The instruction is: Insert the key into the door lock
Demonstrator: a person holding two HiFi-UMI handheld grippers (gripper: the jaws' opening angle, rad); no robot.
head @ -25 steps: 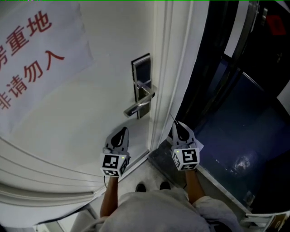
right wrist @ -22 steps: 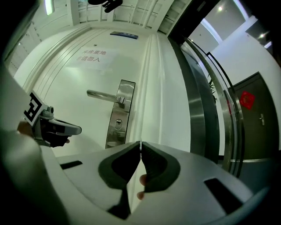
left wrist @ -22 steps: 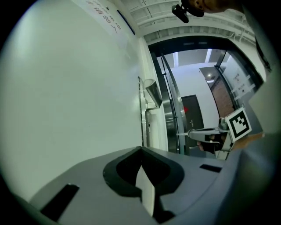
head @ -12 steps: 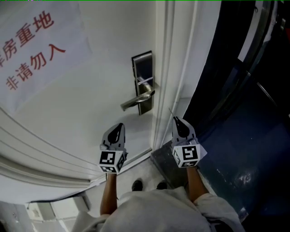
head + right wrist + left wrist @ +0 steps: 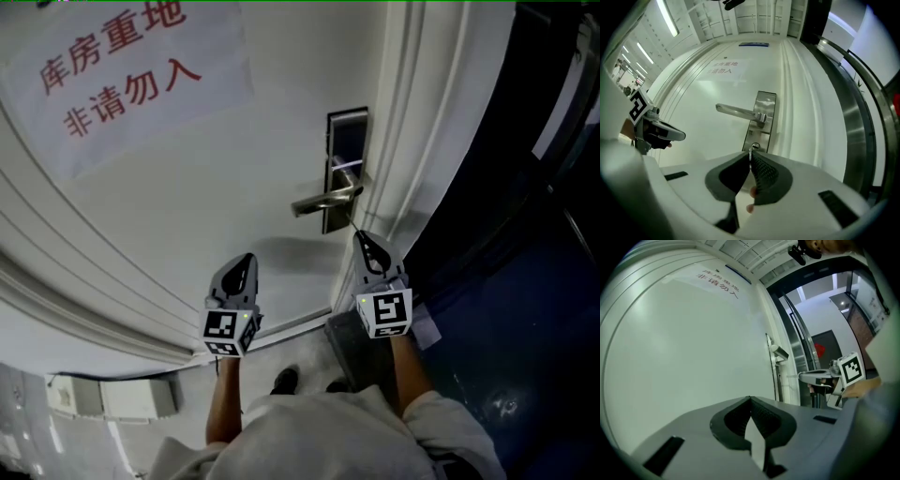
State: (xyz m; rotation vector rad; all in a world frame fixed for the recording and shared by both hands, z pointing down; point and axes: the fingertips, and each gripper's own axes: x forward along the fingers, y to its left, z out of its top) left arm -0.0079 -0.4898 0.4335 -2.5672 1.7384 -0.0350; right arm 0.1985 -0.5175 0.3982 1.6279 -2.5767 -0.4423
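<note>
Jaws of the right gripper (image 5: 751, 163) are pressed together on a thin silver metal key (image 5: 750, 151), whose blade juts from their tips. The blade tip sits just below the round keyhole (image 5: 754, 146) at the foot of the silver rectangular lock plate (image 5: 762, 117); whether it touches is unclear. Above the keyhole a silver lever handle (image 5: 737, 111) points left. The left gripper (image 5: 750, 399), jaws together with nothing between, is near the white door (image 5: 187, 206), left of the handle. A paper sign with red characters (image 5: 122, 75) is on the door.
</note>
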